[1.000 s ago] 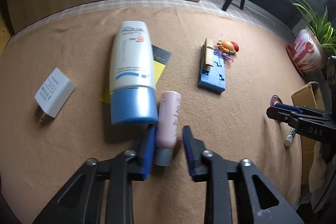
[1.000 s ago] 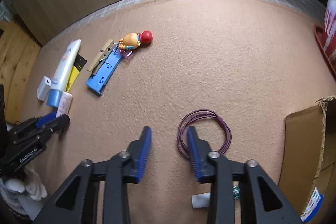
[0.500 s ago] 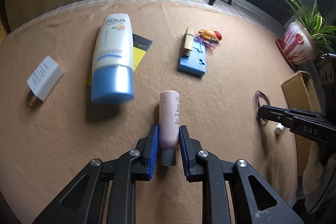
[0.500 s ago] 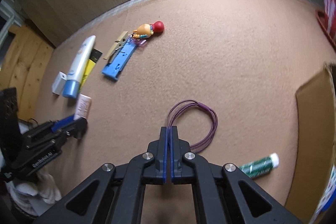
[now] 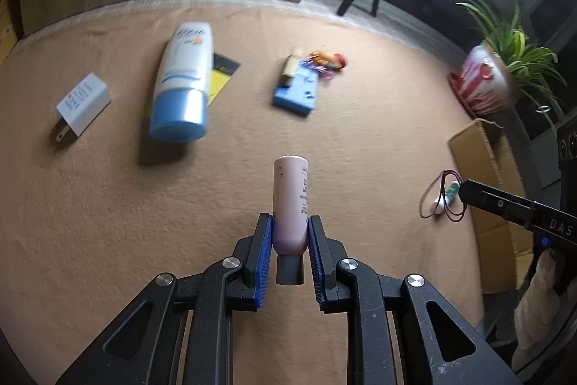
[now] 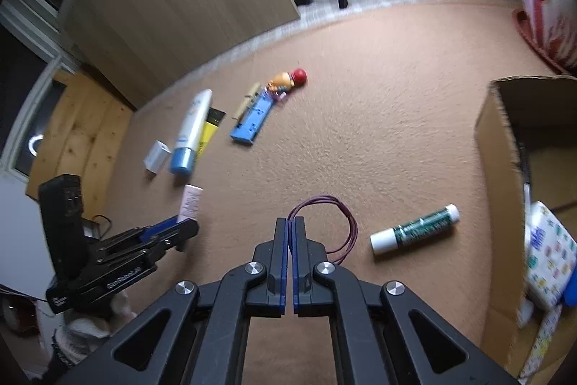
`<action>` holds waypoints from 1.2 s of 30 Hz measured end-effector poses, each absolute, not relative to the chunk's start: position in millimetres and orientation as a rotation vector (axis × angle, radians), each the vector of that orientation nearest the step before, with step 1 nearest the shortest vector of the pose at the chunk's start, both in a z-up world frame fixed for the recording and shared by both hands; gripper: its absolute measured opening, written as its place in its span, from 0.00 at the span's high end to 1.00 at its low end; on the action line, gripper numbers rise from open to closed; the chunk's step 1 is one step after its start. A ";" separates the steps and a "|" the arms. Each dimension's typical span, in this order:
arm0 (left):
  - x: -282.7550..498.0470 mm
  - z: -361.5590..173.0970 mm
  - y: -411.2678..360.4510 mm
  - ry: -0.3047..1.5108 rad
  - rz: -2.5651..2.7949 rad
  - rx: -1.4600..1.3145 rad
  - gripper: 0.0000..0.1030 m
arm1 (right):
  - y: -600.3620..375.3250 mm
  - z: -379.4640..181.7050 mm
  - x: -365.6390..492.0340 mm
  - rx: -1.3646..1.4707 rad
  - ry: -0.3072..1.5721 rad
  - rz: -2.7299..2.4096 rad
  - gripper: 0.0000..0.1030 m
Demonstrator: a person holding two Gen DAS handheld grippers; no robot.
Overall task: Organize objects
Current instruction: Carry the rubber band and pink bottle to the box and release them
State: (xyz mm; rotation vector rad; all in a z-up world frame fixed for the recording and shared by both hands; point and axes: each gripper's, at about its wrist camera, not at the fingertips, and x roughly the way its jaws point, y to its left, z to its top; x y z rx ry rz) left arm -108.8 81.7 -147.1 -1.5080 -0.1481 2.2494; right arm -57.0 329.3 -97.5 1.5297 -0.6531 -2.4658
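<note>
2 grippers work over the carpet [image 6: 378, 118]: left gripper [image 5: 289, 233] pinches a pink tube [image 5: 290, 201]; right gripper [image 6: 290, 233], fingers pressed together, nips a purple cord loop [image 6: 351, 222].

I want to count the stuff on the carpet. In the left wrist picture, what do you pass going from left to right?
White charger plug → big white and blue tube → blue block → pink tube held in the left hand-held gripper → purple cord loop → cardboard box.

Pink tube [image 5: 290, 204] (grey cap); purple cord loop [image 6: 337, 222]; tan carpet [image 6: 378, 132].
</note>
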 end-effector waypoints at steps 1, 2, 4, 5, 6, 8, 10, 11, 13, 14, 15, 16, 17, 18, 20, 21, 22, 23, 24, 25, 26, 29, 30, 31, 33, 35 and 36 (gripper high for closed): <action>-106.9 -142.8 84.6 -0.149 2.247 -1.496 0.80 | 332.0 -91.0 -51.5 1.511 -0.658 -2.476 0.98; -104.5 -138.1 88.0 -0.148 2.245 -1.482 0.80 | 334.5 -86.4 -47.2 1.499 -0.661 -2.485 0.98; -100.6 -129.3 96.2 -0.146 2.236 -1.456 0.79 | 340.7 -74.7 -38.1 1.466 -0.665 -2.506 0.98; -99.1 -125.8 99.5 -0.144 2.231 -1.446 0.79 | 343.8 -68.8 -33.2 1.448 -0.664 -2.521 0.98; -96.8 -121.7 103.1 -0.141 2.227 -1.435 0.79 | 347.5 -63.2 -28.4 1.435 -0.663 -2.537 0.98; -93.4 -112.4 114.8 -0.135 2.212 -1.407 0.80 | 356.4 -52.7 -17.5 1.409 -0.666 -2.571 0.98; -89.8 -104.1 125.8 -0.129 2.196 -1.383 0.79 | 366.3 -45.4 -7.6 1.391 -0.675 -2.598 0.98; -88.0 -99.5 133.3 -0.124 2.183 -1.368 0.79 | 370.6 -42.5 -3.3 1.385 -0.675 -2.614 0.98; -84.2 -91.6 151.1 -0.103 2.157 -1.339 0.79 | 382.8 -36.2 7.8 1.375 -0.678 -2.651 0.98; -82.7 -88.7 158.3 -0.095 2.147 -1.328 0.79 | 390.2 -33.7 14.3 1.372 -0.679 -2.675 0.98; -80.9 -86.1 165.3 -0.087 2.139 -1.318 0.79 | 397.5 -32.0 20.7 1.372 -0.682 -2.697 0.98; -79.3 -83.5 174.7 -0.079 2.127 -1.308 0.79 | 404.8 -30.2 26.7 1.372 -0.688 -2.718 0.98; -77.2 -80.4 185.8 -0.070 2.110 -1.297 0.79 | 413.2 -29.2 33.6 1.373 -0.699 -2.739 0.98; -75.1 -78.3 193.9 -0.063 2.100 -1.289 0.79 | 422.3 -29.1 40.7 1.374 -0.712 -2.757 0.98; -70.0 -74.3 216.7 -0.043 2.068 -1.268 0.79 | 437.6 -29.5 53.0 1.382 -0.738 -2.791 0.98; -67.6 -72.7 226.6 -0.035 2.053 -1.259 0.79 | 446.0 -30.1 59.3 1.386 -0.751 -2.806 0.98; -63.8 -70.3 241.4 -0.022 2.034 -1.246 0.79 | 452.4 -31.0 64.4 1.389 -0.765 -2.820 0.98; -60.6 -68.8 252.5 -0.012 2.017 -1.236 0.79 | 459.7 -32.6 69.8 1.393 -0.782 -2.831 0.98; -56.7 -67.9 259.2 -0.006 2.005 -1.230 0.79 | 466.7 -34.6 74.9 1.400 -0.800 -2.840 0.98; -50.6 -65.8 274.0 0.008 1.982 -1.221 0.79 | 471.4 -36.3 78.6 1.405 -0.815 -2.845 0.98; -47.2 -65.3 282.8 0.016 1.967 -1.215 0.79 | 477.2 -38.1 83.3 1.408 -0.834 -2.848 0.98; -34.7 -64.4 311.2 0.047 1.920 -1.199 0.79 | 489.7 -42.4 94.2 1.415 -0.871 -2.853 0.98; -31.3 -64.7 318.3 0.054 1.907 -1.197 0.79 | 491.5 -43.5 95.6 1.417 -0.876 -2.855 0.98; -28.2 -66.0 325.5 0.061 1.894 -1.197 0.79 | 493.6 -44.6 96.8 1.418 -0.884 -2.856 0.98; -22.6 -69.2 338.7 0.073 1.876 -1.201 0.79 | 499.0 -47.2 100.3 1.421 -0.900 -2.856 0.98; -18.0 -72.5 349.5 0.084 1.865 -1.206 0.79 | 501.6 -49.0 102.6 1.422 -0.910 -2.855 0.98; -15.6 -73.7 354.2 0.092 1.862 -1.206 0.79 | 502.6 -49.5 103.8 1.423 -0.912 -2.854 0.98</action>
